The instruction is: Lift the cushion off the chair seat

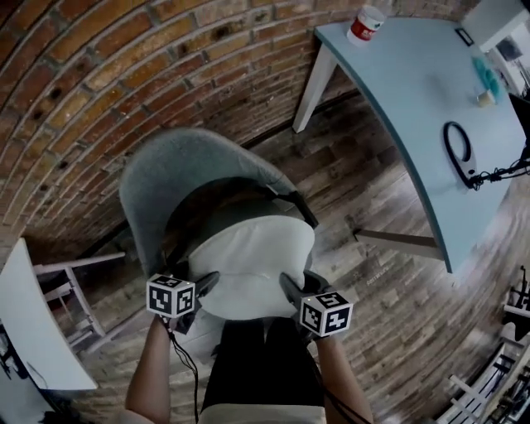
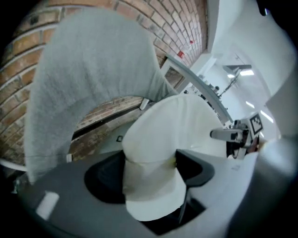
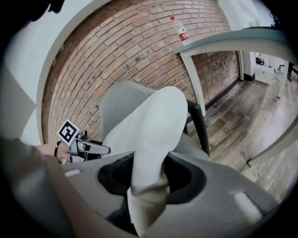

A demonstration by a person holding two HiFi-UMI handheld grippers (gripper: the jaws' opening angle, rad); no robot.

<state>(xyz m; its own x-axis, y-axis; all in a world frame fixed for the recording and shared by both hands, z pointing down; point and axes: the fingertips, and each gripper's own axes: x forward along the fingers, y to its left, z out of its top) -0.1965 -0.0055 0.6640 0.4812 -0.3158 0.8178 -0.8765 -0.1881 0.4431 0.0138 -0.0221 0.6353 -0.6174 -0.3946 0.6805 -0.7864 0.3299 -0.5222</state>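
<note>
Wall (image 1: 99,74): red brick, curving behind the whole scene.
Floor (image 1: 373,290): dark wood planks.
Surface (image 1: 422,91): pale blue, at upper right, with a white leg (image 1: 310,87) close to the wall. It is well apart from the chair.
Second white surface (image 1: 33,323) at lower left, with a white frame (image 1: 70,290) beside it.

Chair (image 1: 166,178): grey upholstered shell with its back toward the wall. A black frame bar (image 1: 294,203) shows at its right side.

Cushion (image 1: 252,265): white and soft, over the chair seat in front of the backrest. Its near edge is raised toward the person. The right gripper view shows it standing up on a slant, with grey seat visible beneath. Cannot tell whether the far edge touches the seat. Nothing lies on the cushion or between it and the person.

Left gripper (image 1: 205,283): at the cushion's near left corner. Its fingers (image 2: 104,179) are clenched on a fold of the cushion, with fabric bunched between them.
Right gripper (image 1: 290,290): at the near right corner. Its fingers (image 3: 186,179) likewise grasp a pinched fold of the cushion.
Each gripper shows in the other's view across the cushion.

Small items on the blue surface: a white bottle (image 1: 365,23) with a red label at the wall end, a teal object (image 1: 487,76), and a looped black cable (image 1: 458,145). All are clear of the chair.
</note>
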